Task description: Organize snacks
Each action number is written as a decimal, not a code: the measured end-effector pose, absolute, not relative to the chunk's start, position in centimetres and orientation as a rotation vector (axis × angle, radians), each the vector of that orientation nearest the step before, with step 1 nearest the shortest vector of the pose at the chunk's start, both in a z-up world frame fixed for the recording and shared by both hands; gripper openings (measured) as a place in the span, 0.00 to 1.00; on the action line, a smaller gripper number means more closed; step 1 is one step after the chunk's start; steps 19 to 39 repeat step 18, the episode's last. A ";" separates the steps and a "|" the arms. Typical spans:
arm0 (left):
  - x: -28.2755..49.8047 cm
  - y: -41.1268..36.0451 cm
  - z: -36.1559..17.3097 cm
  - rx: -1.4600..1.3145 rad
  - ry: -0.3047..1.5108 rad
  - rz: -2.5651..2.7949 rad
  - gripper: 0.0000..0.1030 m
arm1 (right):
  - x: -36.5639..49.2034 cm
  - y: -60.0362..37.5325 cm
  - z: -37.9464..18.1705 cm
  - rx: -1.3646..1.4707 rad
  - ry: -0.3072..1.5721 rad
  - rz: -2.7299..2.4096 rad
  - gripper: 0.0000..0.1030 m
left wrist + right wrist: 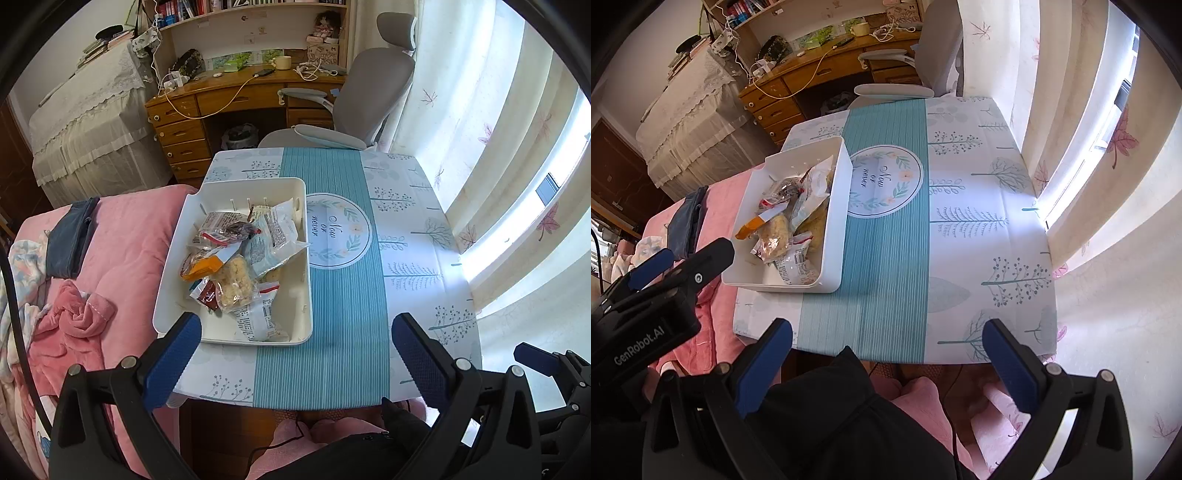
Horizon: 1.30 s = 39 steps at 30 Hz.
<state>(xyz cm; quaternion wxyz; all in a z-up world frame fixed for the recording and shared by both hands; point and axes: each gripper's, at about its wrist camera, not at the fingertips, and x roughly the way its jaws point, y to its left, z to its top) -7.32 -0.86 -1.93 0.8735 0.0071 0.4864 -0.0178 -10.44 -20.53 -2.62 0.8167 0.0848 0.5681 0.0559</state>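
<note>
Small table (406, 236) under a teal-striped, tree-printed cloth, bedroom setting, strong window light from the right edge of frame. Nearest the lens, bottom of the left wrist view: left gripper (295, 354), jaws spread wide, nothing between them, hovering over the table's near edge. Right gripper (886, 354) likewise spread and empty, low in its own view, above a dark-clothed lap. Just beyond the left gripper, centre-left of frame: white bin (306, 295) on the table's left side, holding a loose heap of snack packets (236, 266): clear-wrapped crumbly cakes, an orange pack, pale blue pouches, all overlapping. No packets lie on the cloth; the sorting looks either finished or not begun, cannot tell which. If a pick is due, best to take a top packet by a crimped edge, jaws narrowed first, since the film wrappers look slippery and the cakes crushable. Left of the bin, pink bedding (122, 240). Far, upper frame: grey chair (369, 96), wooden desk (207, 107), bookshelves above.
</note>
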 end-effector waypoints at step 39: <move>-7.2 -1.1 -2.0 0.018 1.016 -0.038 0.99 | -10.4 -20.7 -2.6 0.183 1.213 0.119 1.00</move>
